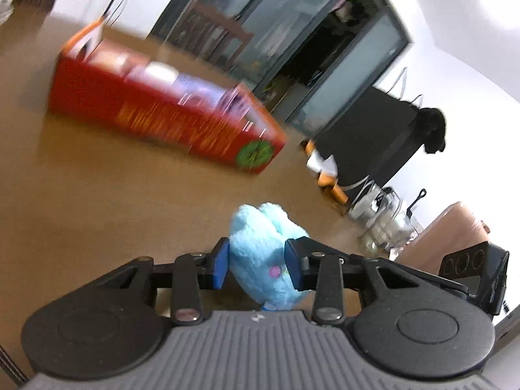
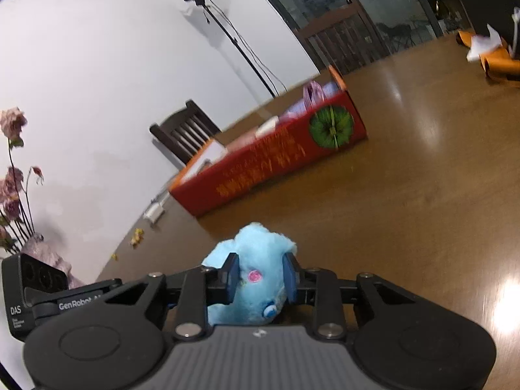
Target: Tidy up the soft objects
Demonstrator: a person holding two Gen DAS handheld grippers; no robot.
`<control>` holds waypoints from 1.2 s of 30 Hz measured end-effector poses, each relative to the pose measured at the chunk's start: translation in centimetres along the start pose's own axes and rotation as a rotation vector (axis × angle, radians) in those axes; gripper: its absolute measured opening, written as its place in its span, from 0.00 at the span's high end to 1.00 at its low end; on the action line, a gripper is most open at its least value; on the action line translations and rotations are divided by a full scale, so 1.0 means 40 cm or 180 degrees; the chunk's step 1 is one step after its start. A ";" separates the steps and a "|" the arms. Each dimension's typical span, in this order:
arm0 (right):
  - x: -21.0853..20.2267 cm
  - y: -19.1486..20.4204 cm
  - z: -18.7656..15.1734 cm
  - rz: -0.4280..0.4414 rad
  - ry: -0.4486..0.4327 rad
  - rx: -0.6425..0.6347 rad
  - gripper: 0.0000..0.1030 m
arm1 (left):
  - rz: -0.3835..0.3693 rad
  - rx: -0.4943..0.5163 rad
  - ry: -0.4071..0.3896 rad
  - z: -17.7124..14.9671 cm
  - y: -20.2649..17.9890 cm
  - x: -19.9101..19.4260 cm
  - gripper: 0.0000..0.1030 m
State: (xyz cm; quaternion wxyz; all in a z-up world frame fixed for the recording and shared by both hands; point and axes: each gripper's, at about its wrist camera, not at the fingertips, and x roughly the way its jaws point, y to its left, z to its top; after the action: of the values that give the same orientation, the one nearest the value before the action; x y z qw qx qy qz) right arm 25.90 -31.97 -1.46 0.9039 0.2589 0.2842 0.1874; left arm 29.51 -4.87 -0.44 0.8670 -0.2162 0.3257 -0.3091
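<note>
Plush toys in pale blue sat clamped in both my tools, one [image 1: 256, 253] in my left gripper [image 1: 257, 265], another [image 2: 253, 273] in my right gripper [image 2: 260, 278], neither yet dropped into the red box [image 2: 276, 159] already holding soft things.

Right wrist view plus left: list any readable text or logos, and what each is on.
"GenRobot" then a cut-off "A": on the left tool body, seen from the right wrist.
"DAS": on its black camera module; the smaller lines beneath are too small to read.
Yellow lettering on the red box: too blurred to read in both views.
</note>
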 end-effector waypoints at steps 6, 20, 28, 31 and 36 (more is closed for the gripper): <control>0.056 0.018 0.222 -0.0139 -0.0364 -0.0463 0.73 | -0.0102 0.0273 -0.0076 0.231 -0.035 0.134 0.64; 0.373 -0.074 0.420 -0.0618 0.0019 -0.0726 0.73 | 0.0252 0.0396 0.0317 0.377 0.046 0.426 0.65; 0.338 -0.038 0.399 -0.0829 -0.0092 -0.1091 0.73 | 0.0406 0.0591 0.0208 0.385 0.044 0.373 0.61; 0.290 -0.026 0.427 -0.0819 -0.0172 -0.1124 0.73 | 0.0543 0.0738 0.0115 0.397 0.021 0.311 0.61; 0.190 0.047 0.460 -0.0778 -0.0325 -0.1314 0.65 | 0.0741 0.0973 -0.0062 0.414 -0.023 0.172 0.58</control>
State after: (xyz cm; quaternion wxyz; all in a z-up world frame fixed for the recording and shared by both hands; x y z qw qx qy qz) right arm 42.59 -33.43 9.40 0.9668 0.0416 0.2230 0.1173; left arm 44.82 -7.31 8.65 0.9227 -0.0458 0.2894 -0.2506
